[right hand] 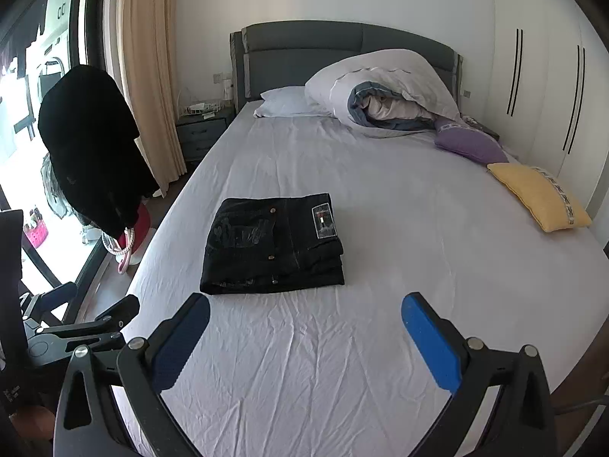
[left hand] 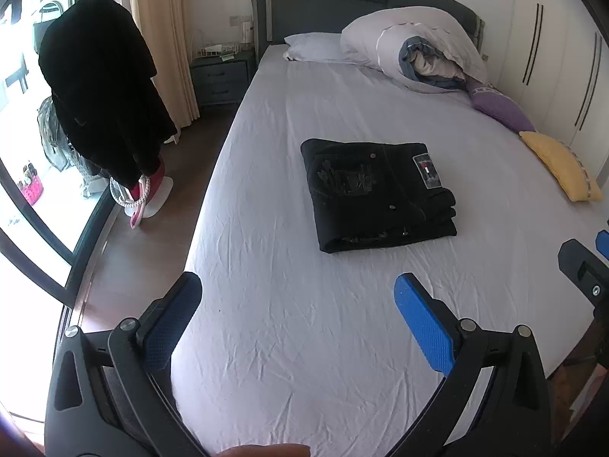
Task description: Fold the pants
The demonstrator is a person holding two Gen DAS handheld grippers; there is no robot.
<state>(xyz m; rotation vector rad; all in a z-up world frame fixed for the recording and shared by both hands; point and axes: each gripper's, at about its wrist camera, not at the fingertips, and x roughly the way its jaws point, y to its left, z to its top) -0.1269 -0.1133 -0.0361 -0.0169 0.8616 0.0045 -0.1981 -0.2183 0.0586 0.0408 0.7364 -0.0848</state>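
Black pants [left hand: 375,192] lie folded in a compact rectangle on the white bed sheet [left hand: 297,323], waistband patch facing up. They also show in the right wrist view [right hand: 272,243]. My left gripper [left hand: 298,289] is open and empty, held above the sheet well short of the pants. My right gripper [right hand: 306,310] is open and empty, just in front of the pants' near edge. Part of the right gripper shows at the right edge of the left wrist view [left hand: 588,266]. The left gripper shows at the left in the right wrist view [right hand: 76,327].
A rolled duvet [left hand: 415,51], a white pillow [left hand: 314,47], a purple cushion [left hand: 498,106] and a yellow cushion [left hand: 563,167] lie at the bed's head and right side. A dark garment [left hand: 101,91] hangs left of the bed by the window. A nightstand [left hand: 222,78] stands beside the headboard.
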